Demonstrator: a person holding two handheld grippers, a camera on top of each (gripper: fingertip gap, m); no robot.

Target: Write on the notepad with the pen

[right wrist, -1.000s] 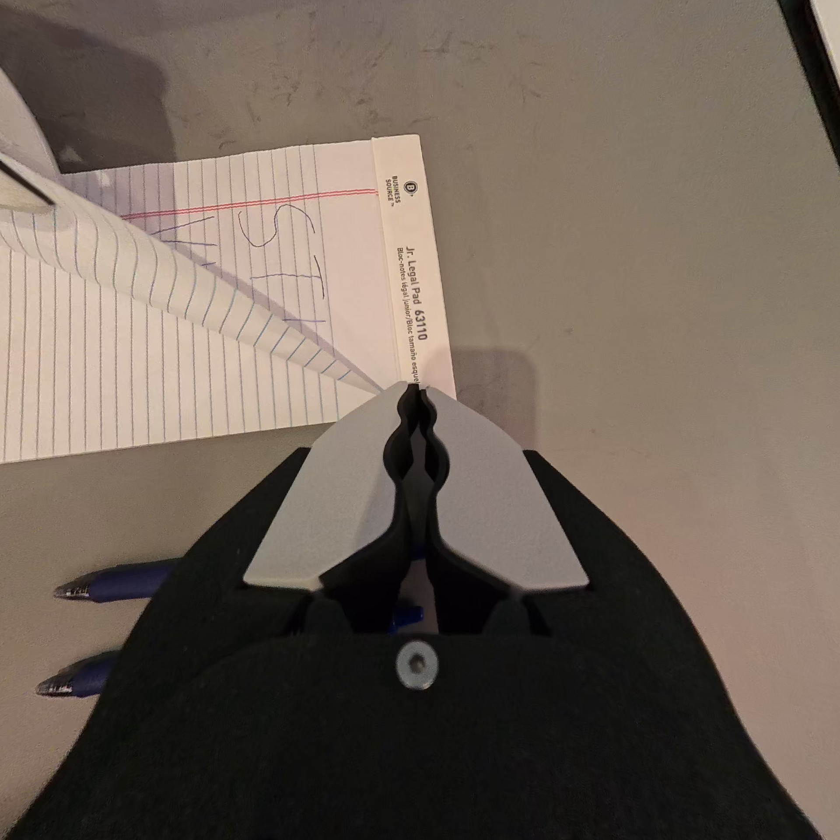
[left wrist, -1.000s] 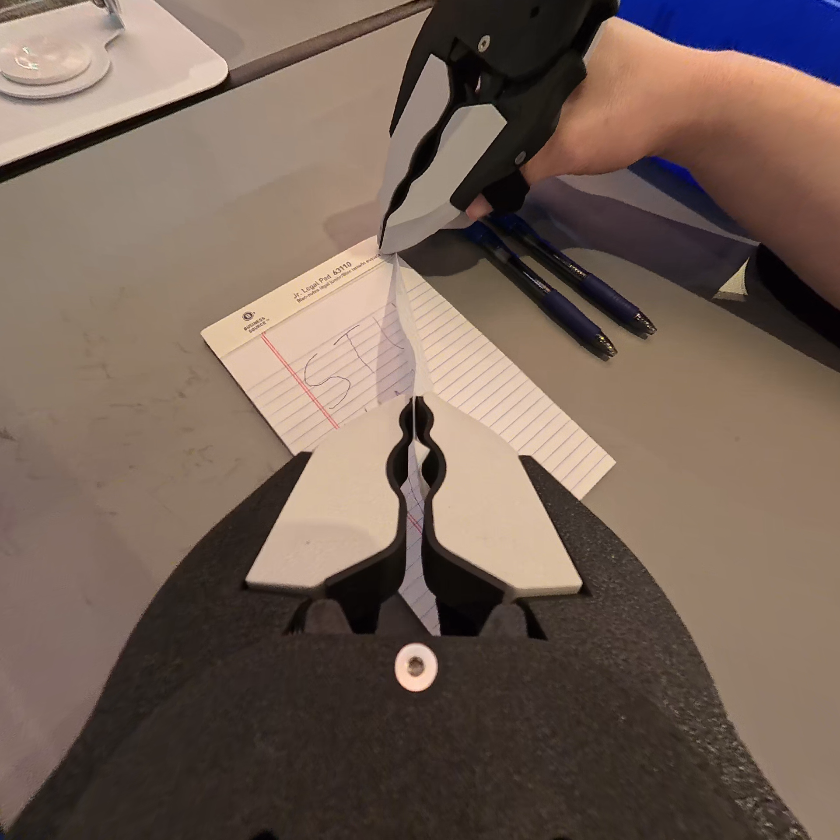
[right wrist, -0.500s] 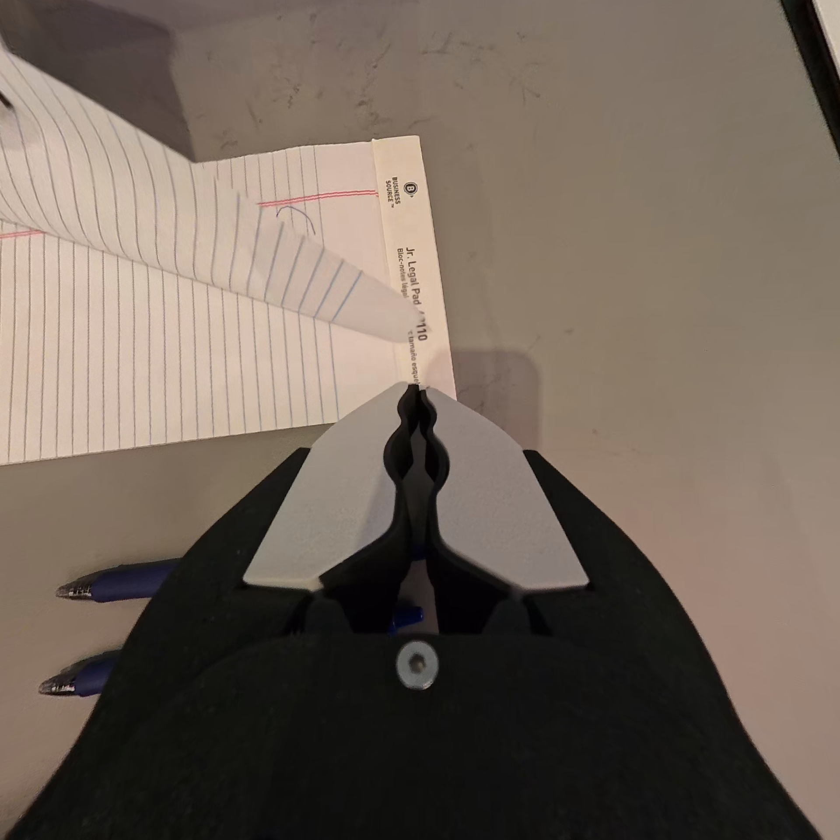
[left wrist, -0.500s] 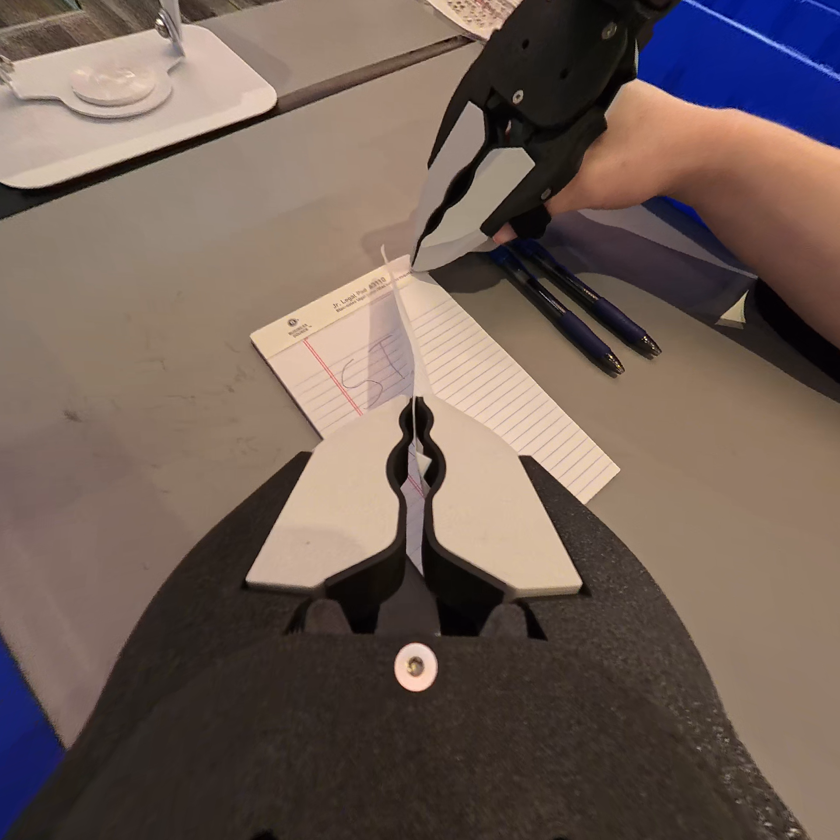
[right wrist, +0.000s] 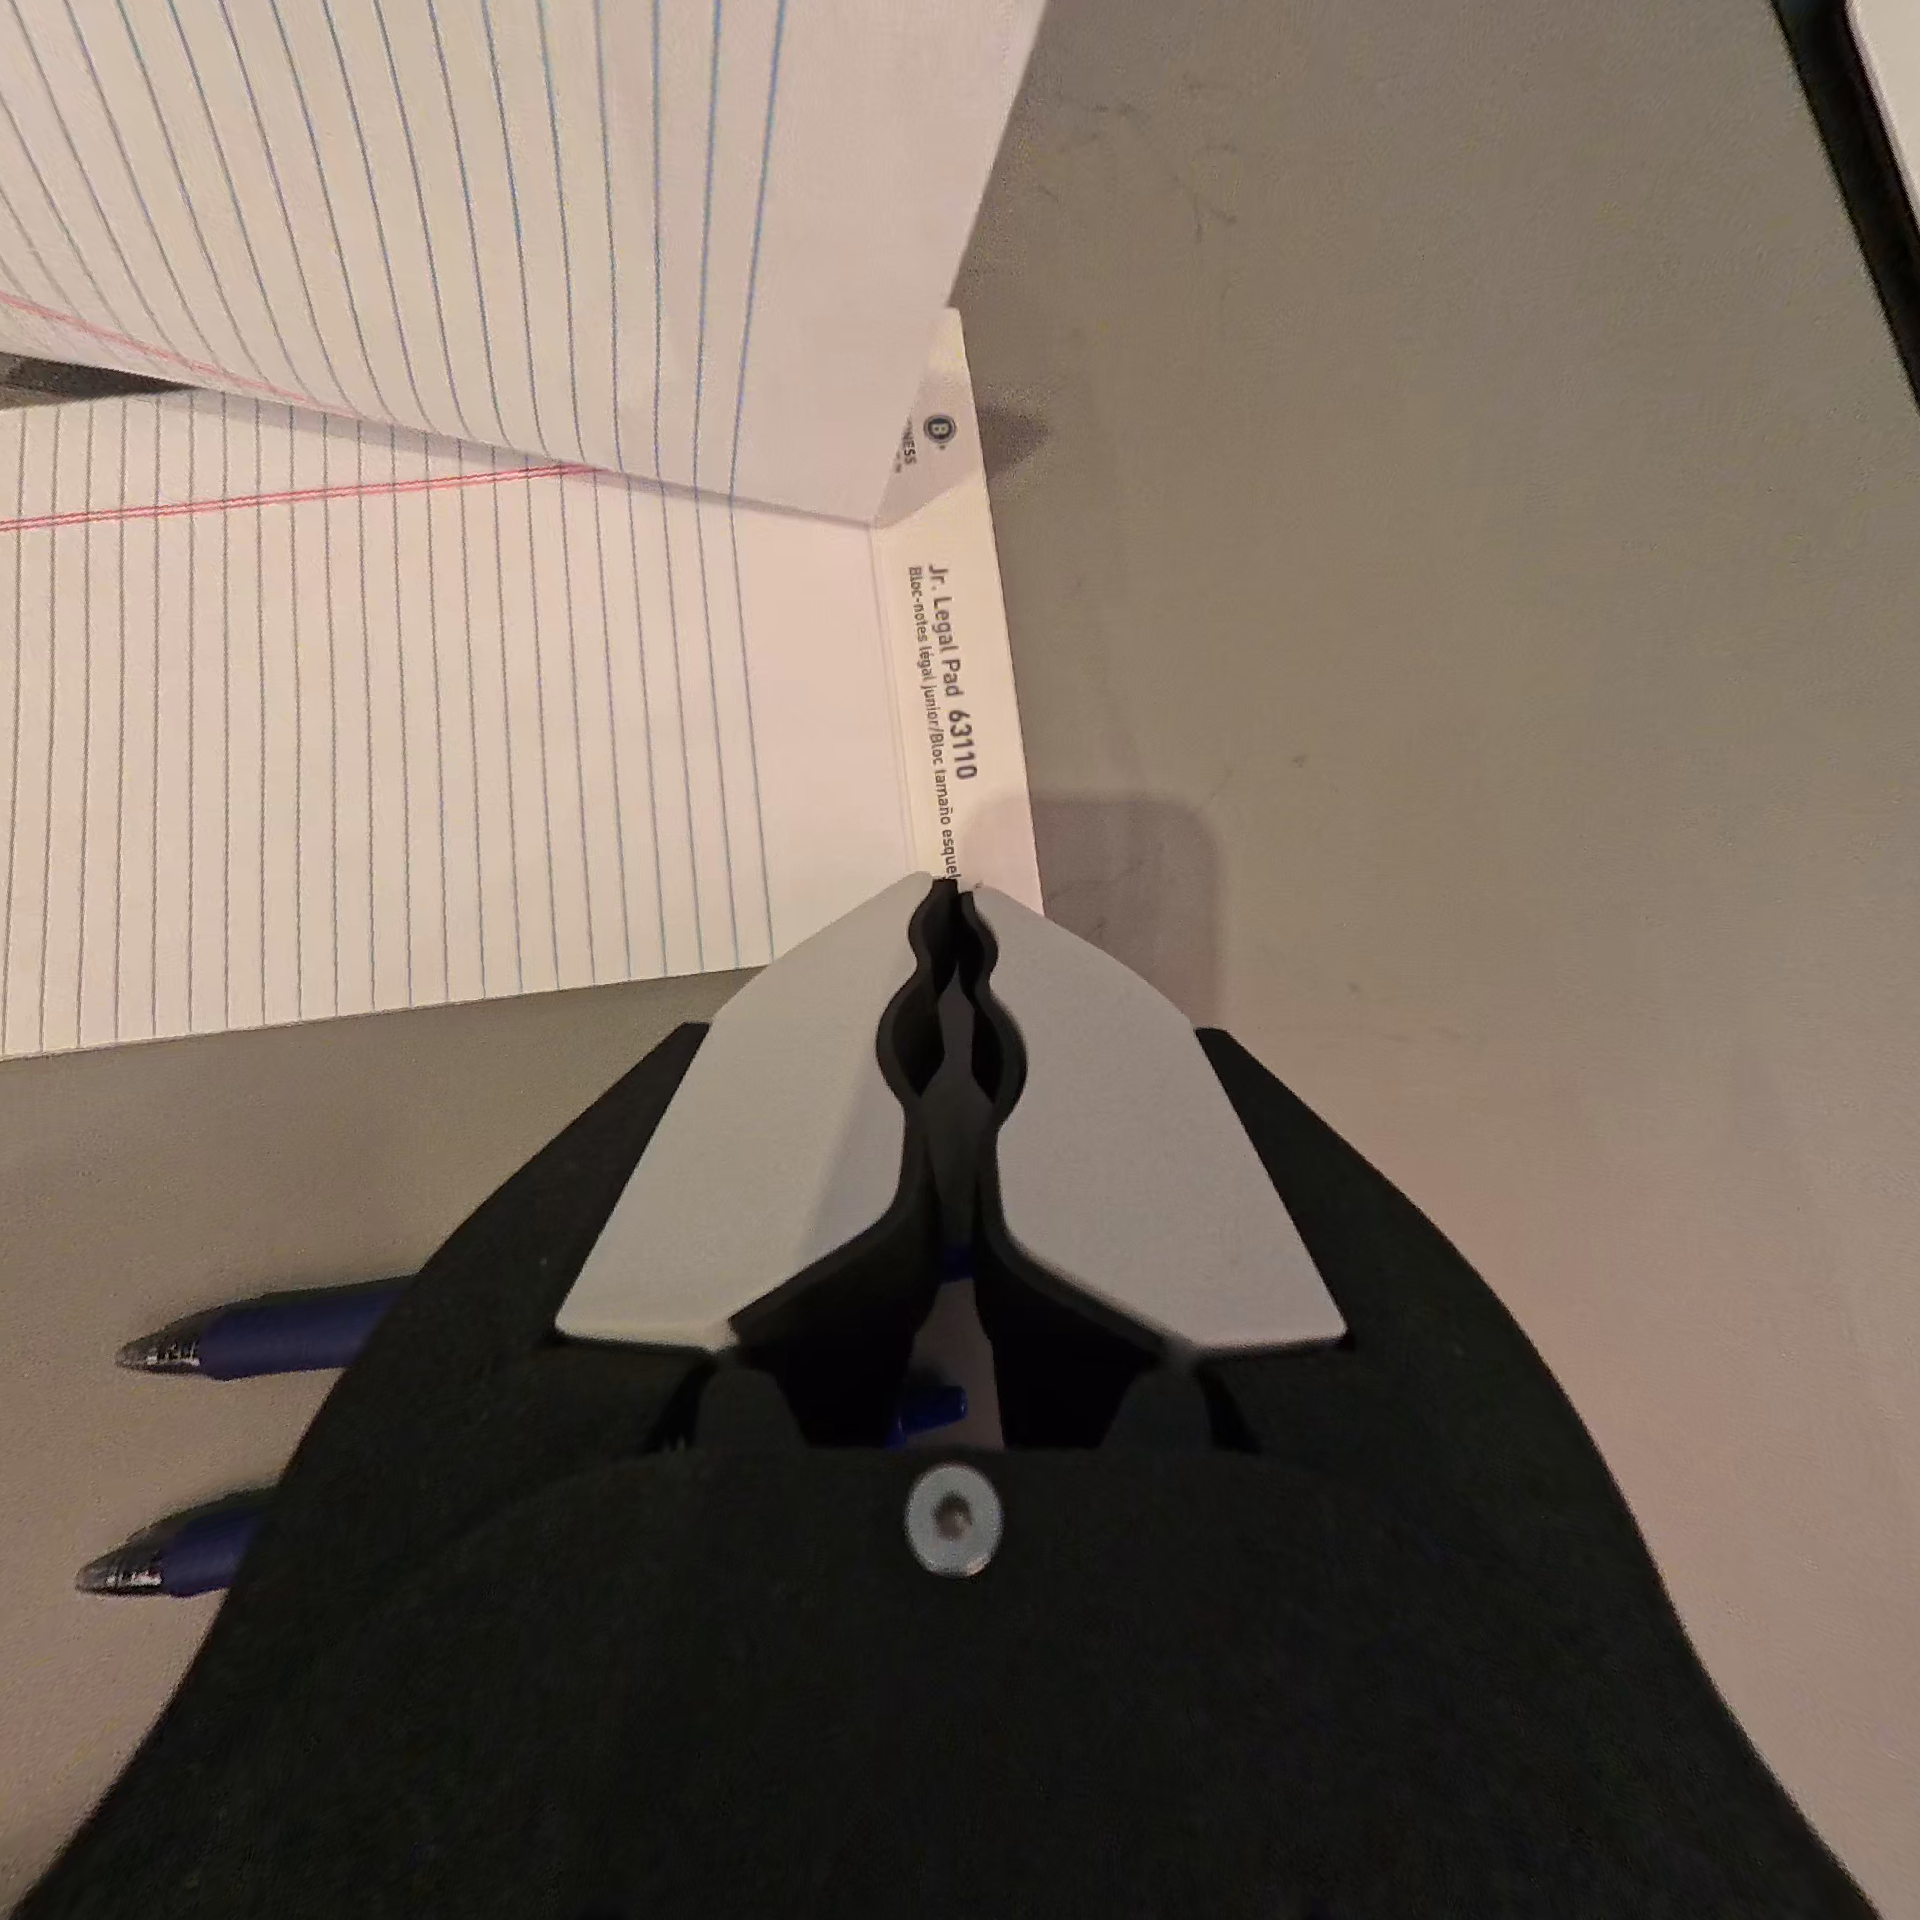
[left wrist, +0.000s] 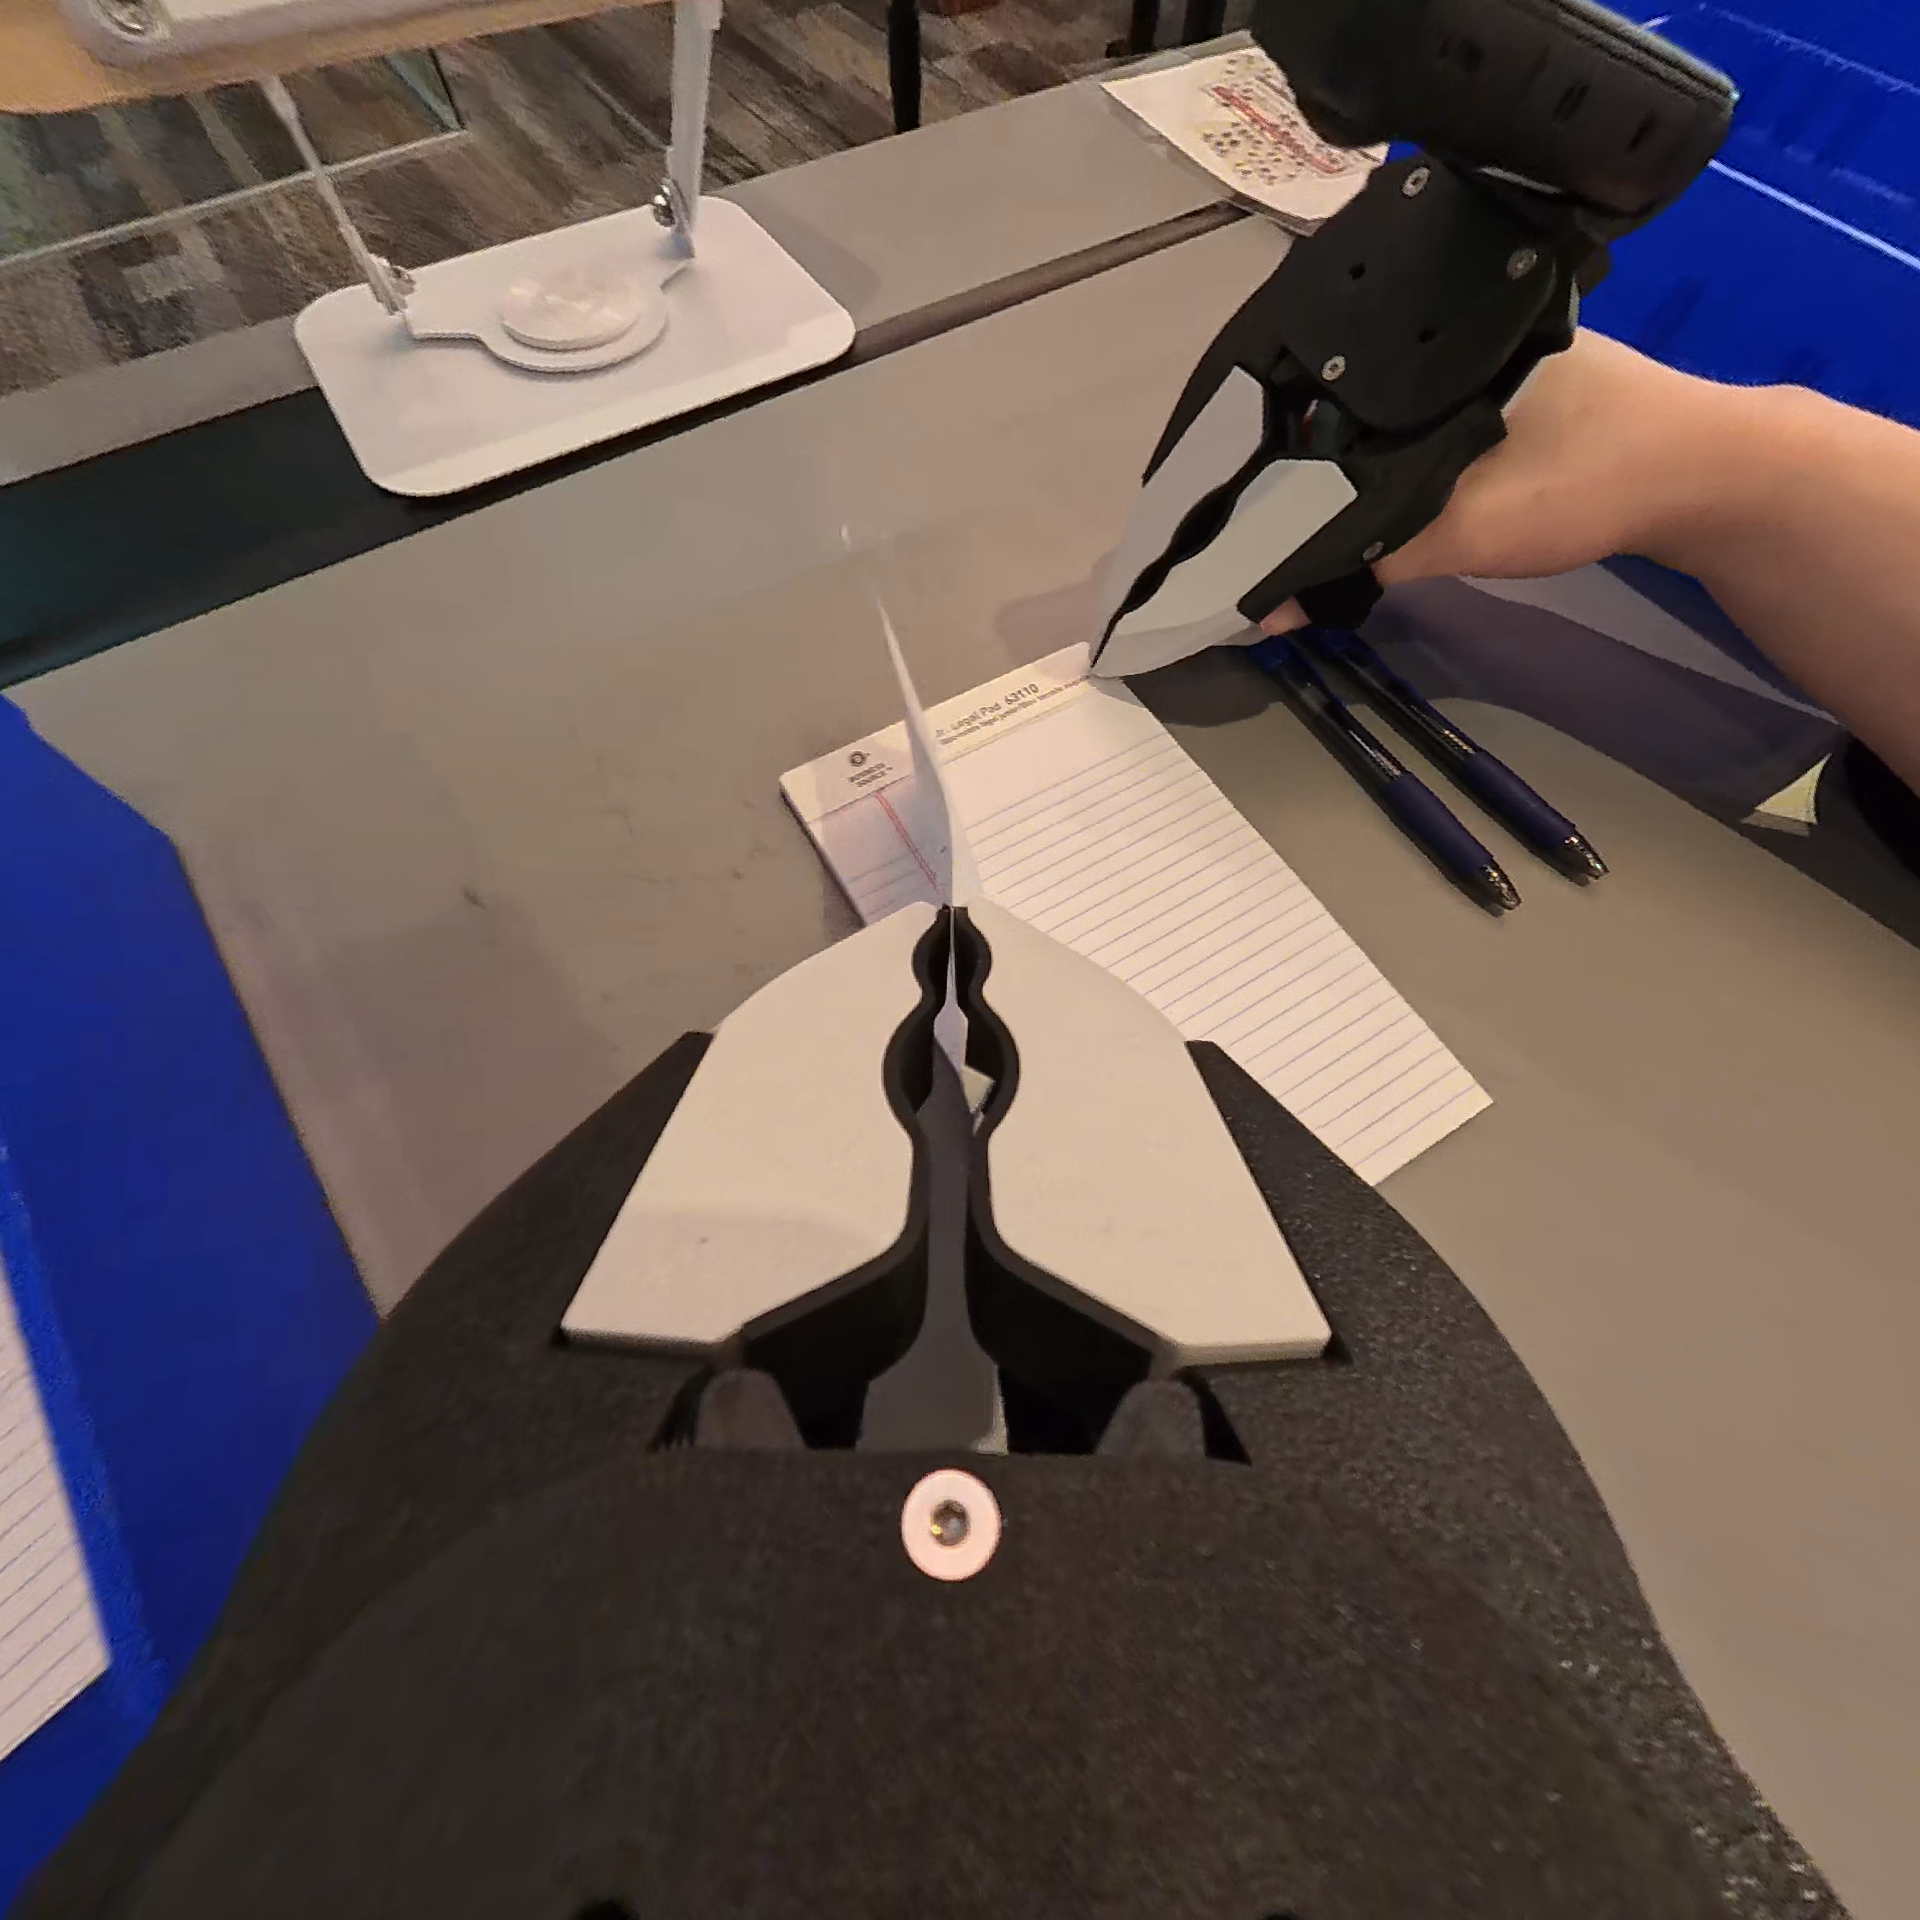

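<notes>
A white lined notepad (left wrist: 1164, 914) lies flat on the grey table, also in the right wrist view (right wrist: 416, 727). My left gripper (left wrist: 948, 914) is shut on a loose lined sheet (left wrist: 920, 748) and holds it edge-up above the pad. The sheet hangs over the pad's far part in the right wrist view (right wrist: 468, 208). I cannot tell whether it still clings to the binding strip. My right gripper (right wrist: 954, 888) is shut with its tips on the pad's binding strip corner; it also shows in the left wrist view (left wrist: 1101, 649). Two blue pens (left wrist: 1392, 779) (right wrist: 260, 1340) lie beside the pad, partly under the right gripper.
A white stand base (left wrist: 571, 343) sits at the table's far edge, with a printed card (left wrist: 1247, 135) farther right. A blue bin (left wrist: 104, 1039) holding lined paper stands at the left, and more blue (left wrist: 1818, 260) lies behind the person's arm (left wrist: 1714, 499) at the right.
My left gripper has pulled back and up with the written sheet, which peeled off the pad from the right gripper's corner. A clean page now shows. My right gripper has stayed put.
</notes>
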